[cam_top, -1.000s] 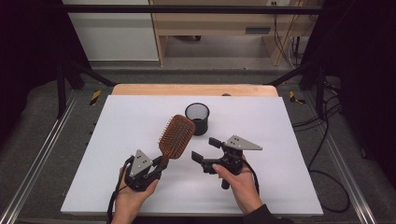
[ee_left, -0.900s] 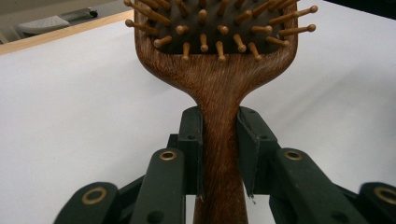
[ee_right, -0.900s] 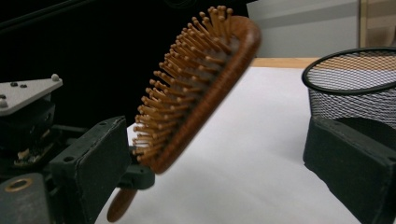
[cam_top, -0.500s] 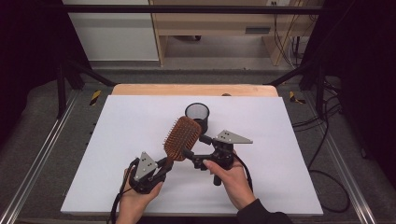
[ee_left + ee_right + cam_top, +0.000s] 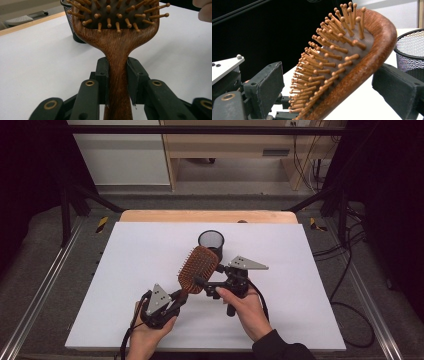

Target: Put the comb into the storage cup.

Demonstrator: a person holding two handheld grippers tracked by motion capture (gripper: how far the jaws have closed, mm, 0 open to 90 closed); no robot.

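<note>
So the wooden hairbrush [image 5: 198, 269] is held up off the white table [image 5: 125, 270] by the left gripper [image 5: 172, 301], whose jaws are clamped on the handle just below the paddle; in the left gripper view the pads [image 5: 103, 75] can be seen pressed flat against both sides of the neck, so that end looks solid. Moving right, the brush head is tilted with the bristles facing up and toward the person, and the right gripper [image 5: 201, 283] has been brought around it: one pad [image 5: 265, 82] sits on the bristle side, the other behind the wooden back, with a gap visible on both. Its jaws have just been closing a bit, but nothing is squeezed yet, so it's counted as released. For a clean handover, the right jaws should probably be centred across the head's thickness and closed slowly, since bristles give and a lopsided pinch could twist the brush; the left grip is best kept until the right one bites. The black mesh cup [image 5: 210, 242] stands just behind the brush, likely where it's headed. No brand, label or writing can be made out anywhere.
</note>
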